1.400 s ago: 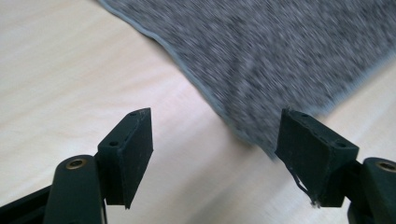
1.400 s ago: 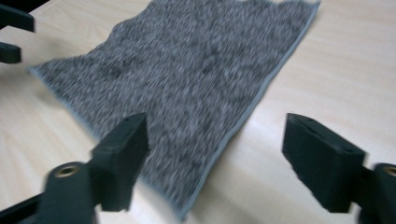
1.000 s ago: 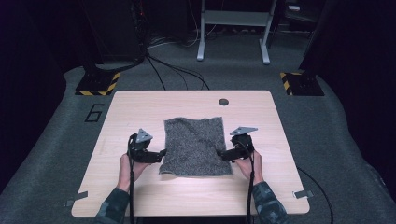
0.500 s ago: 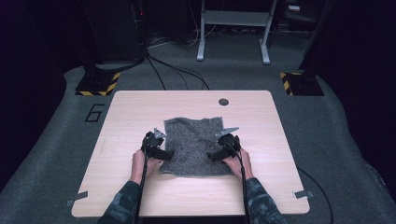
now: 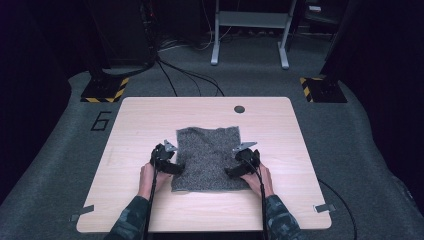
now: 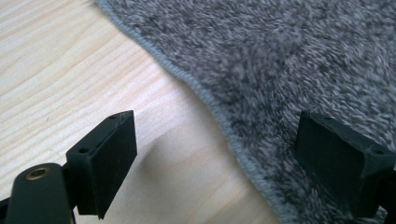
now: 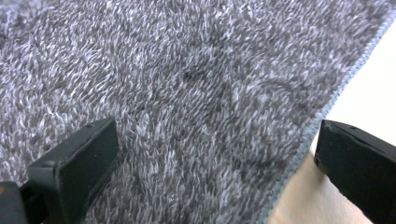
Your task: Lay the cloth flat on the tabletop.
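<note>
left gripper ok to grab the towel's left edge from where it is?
Probably yes. The left gripper has open jaws straddling the hemmed edge of the grey towel, one over the bare table, one over the pile, with nothing between.

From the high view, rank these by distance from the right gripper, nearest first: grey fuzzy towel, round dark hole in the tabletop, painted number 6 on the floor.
Measured from the right gripper:
1. Grey fuzzy towel, directly under its jaws.
2. Round dark hole in the tabletop, near the far edge.
3. Painted number 6, on the floor beyond the table's far left corner.
</note>
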A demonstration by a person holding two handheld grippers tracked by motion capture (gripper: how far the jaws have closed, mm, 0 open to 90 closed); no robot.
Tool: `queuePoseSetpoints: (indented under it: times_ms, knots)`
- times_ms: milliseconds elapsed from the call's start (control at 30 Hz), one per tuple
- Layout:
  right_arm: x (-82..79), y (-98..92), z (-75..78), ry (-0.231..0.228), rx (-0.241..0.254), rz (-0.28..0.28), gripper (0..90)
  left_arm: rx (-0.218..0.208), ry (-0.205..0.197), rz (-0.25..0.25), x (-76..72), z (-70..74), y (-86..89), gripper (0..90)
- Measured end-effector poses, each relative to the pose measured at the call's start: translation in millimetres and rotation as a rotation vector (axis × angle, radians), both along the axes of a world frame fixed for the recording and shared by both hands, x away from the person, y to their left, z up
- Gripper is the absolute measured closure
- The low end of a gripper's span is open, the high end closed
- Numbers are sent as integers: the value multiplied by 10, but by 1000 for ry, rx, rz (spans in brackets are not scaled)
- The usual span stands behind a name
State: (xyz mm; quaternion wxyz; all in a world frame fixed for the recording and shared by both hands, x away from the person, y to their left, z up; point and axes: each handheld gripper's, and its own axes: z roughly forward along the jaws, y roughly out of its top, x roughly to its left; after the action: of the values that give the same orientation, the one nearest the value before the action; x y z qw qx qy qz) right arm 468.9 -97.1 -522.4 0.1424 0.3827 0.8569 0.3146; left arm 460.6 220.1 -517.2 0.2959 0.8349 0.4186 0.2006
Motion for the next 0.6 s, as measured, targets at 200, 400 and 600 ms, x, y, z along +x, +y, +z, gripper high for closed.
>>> queuePoseSetpoints:
  times_ms: [200,400,600]
  knots:
    - [-126,-87,0,-5,-3,-31,0,-17,29,-9,-30,-1,44,128]
    - [-299,-109,26,0,-34,-20,0,-75,67,-30,-133,23,44,111]
    - [-247,-38,209,-37,10,30,0,-122,3,25,-39,219,50,115]
